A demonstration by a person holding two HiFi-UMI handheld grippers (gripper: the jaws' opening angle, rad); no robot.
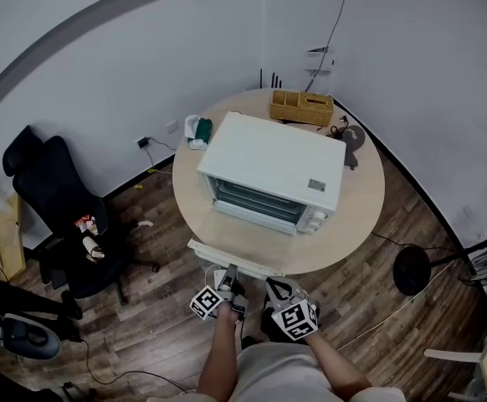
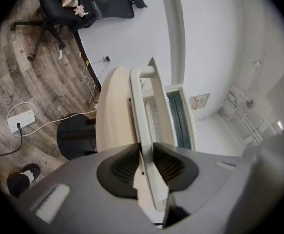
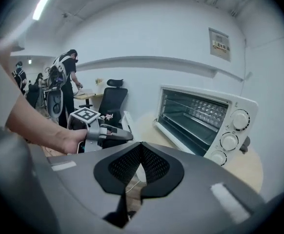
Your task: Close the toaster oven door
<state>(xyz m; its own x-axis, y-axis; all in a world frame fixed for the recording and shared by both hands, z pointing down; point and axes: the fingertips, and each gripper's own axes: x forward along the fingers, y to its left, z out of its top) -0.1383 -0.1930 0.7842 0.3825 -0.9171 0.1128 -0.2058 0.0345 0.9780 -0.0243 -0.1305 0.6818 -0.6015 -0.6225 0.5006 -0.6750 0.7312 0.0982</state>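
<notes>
The white toaster oven (image 1: pixel 270 167) stands on a round wooden table (image 1: pixel 361 216). Its door (image 1: pixel 231 258) hangs open toward me, past the table's near edge. In the left gripper view, the door (image 2: pixel 155 126) runs edge-on between the pads, its handle (image 2: pixel 146 72) at the far end. My left gripper (image 2: pixel 147 149) is shut on the door's edge. My right gripper (image 3: pixel 141 146) is shut with nothing between its pads and sits apart from the door, to the right of the left gripper (image 3: pixel 105 130). The oven's open cavity (image 3: pixel 193 118) and knobs (image 3: pixel 230 141) show in the right gripper view.
A wicker basket (image 1: pixel 302 107) and a green-white object (image 1: pixel 198 131) sit on the table behind the oven. A black office chair (image 1: pixel 59 199) stands at the left. A power strip (image 2: pixel 20 121) and cables lie on the wood floor by the table's black base (image 2: pixel 76 136). People (image 3: pixel 64 79) stand far back.
</notes>
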